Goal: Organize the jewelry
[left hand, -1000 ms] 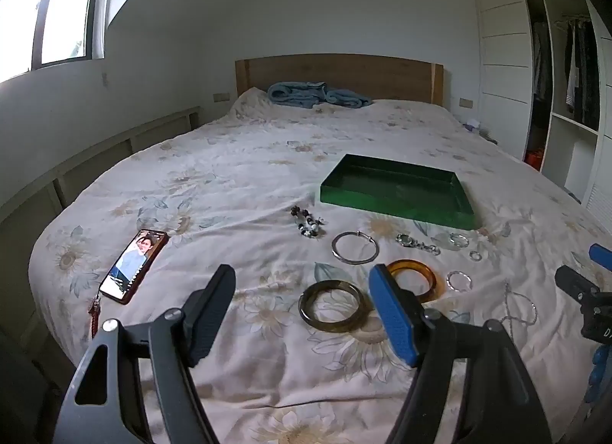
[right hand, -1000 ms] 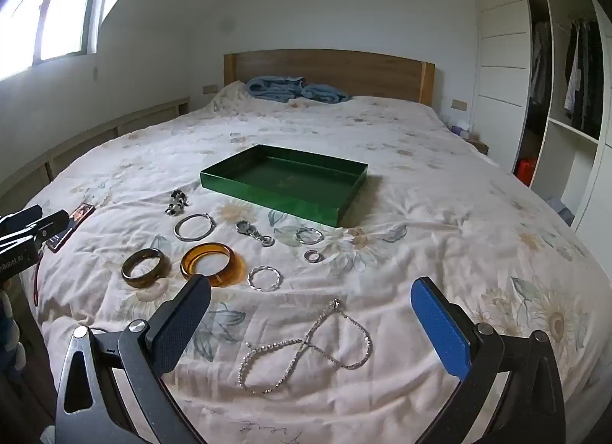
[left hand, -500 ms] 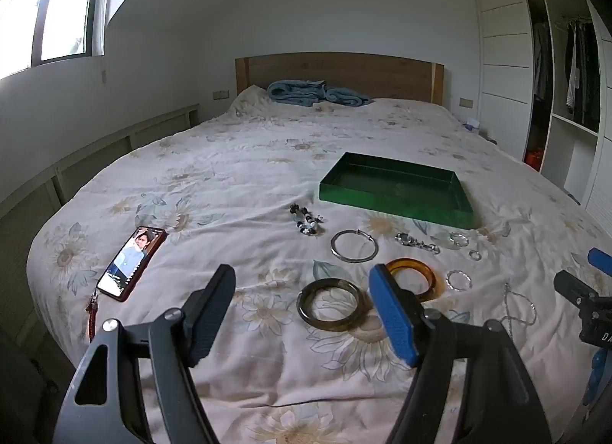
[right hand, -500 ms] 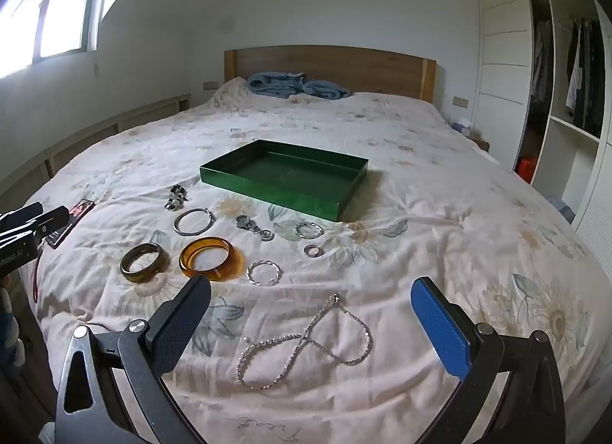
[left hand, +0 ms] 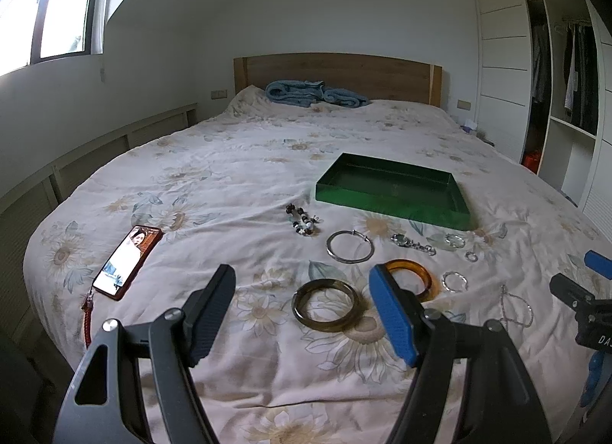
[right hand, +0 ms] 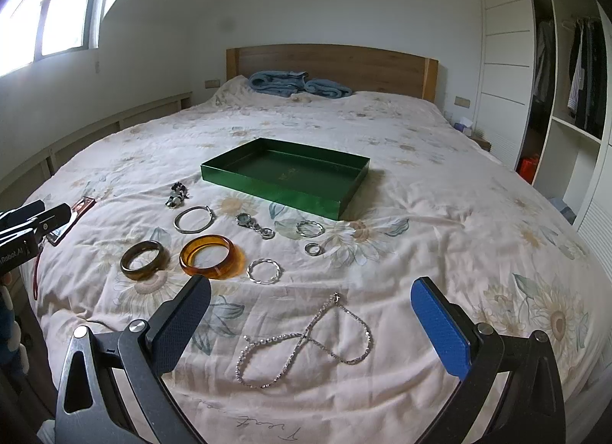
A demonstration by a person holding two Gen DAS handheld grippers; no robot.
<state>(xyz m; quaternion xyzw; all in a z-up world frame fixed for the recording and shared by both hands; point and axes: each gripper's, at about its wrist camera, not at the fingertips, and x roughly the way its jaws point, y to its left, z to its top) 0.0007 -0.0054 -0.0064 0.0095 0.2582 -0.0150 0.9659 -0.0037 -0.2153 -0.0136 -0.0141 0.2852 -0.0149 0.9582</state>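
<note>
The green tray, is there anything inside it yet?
The green tray holds no jewelry; only faint gold lettering shows on its floor. Its near wall hides a strip of the floor from both views. The bangles and chain necklace lie on the bedspread.

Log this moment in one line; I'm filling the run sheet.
left gripper: open | right gripper: open | green tray: empty | jewelry on bed

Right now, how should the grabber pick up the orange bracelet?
Probably from above. The orange bracelet lies flat on the bedspread, so pinch one side of its rim, one finger inside the hole, one outside. The near rim facing the open right gripper looks easiest.
</note>
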